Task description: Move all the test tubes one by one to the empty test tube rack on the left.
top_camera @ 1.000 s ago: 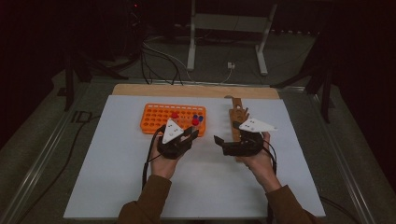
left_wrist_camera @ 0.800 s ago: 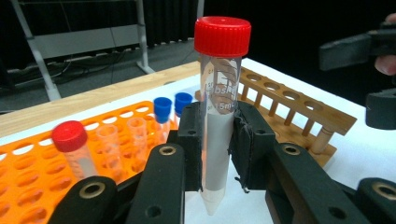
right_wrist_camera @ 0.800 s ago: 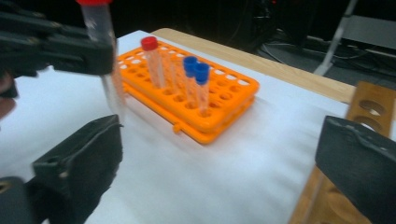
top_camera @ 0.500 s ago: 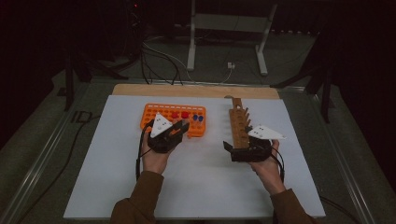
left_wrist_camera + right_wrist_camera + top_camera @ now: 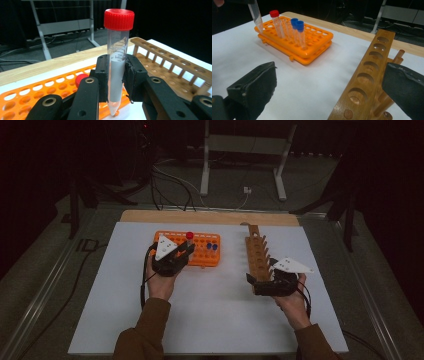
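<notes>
A red-capped tube (image 5: pixel 116 62) is held upright in the left gripper (image 5: pixel 175 257), the pads clamped on its papered middle, its pointed tip hanging just above the near edge of the orange rack (image 5: pixel 202 251). Against the high view of a second ago, this gripper has been carried leftward along the orange rack's near edge with the tube in it, so the tube is judged to be on its way into one of the orange rack's empty holes, not yet seated. The right gripper (image 5: pixel 265 284), well to the right of the orange rack, has just been opening and now stands with its jaws wide apart on either side of the near end of the wooden rack (image 5: pixel 256 255), with no pad seen pressing on it; the wooden rack is therefore judged to be released or loosely straddled. Counted: two racks are on the white counter (image 5: pixel 215 320), one orange and one wooden; four tubes are seen in all, the carried red-capped one, one other red-capped tube (image 5: pixel 276 22) and two blue-capped tubes (image 5: pixel 297 31) standing in the orange rack. No tube is seen in the wooden rack.
</notes>
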Available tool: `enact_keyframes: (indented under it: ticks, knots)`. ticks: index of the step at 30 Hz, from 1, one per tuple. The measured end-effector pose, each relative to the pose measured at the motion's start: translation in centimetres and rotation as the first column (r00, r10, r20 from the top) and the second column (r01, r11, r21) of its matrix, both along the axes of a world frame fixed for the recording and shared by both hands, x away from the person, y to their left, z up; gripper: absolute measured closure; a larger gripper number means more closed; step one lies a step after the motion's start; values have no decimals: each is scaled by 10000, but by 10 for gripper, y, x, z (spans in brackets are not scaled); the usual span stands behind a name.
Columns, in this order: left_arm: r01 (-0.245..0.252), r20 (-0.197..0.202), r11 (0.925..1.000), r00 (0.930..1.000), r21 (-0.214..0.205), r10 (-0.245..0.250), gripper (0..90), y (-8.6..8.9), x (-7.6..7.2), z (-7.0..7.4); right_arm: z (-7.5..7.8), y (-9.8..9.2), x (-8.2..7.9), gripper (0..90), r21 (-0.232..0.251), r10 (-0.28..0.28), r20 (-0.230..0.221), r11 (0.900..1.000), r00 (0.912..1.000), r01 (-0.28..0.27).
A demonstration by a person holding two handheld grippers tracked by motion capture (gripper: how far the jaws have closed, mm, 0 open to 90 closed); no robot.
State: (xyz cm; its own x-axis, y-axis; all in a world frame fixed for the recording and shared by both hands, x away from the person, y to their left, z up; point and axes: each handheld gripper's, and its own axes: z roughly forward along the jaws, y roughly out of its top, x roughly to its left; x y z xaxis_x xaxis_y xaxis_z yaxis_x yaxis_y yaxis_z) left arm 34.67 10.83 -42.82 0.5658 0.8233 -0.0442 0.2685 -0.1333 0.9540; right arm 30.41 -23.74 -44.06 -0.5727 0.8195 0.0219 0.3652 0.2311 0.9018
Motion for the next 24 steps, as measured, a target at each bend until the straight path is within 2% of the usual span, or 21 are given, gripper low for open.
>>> enact_keyframes:
  ticks: [4,16,24]
  knots:
    - [-238,-56,9997,9997,17,238,750,2,5,-1,-2,-2,-1,1,-36,-54,-7,10000,10000,54]
    - [-994,-245,9950,9947,116,996,751,9,21,-9,2,-5,-2,0,310,-74,30,9995,10000,74]
    - [-1781,-418,9840,9832,-49,1777,751,15,35,-19,3,-6,-3,1,505,-64,6,9987,10000,63]
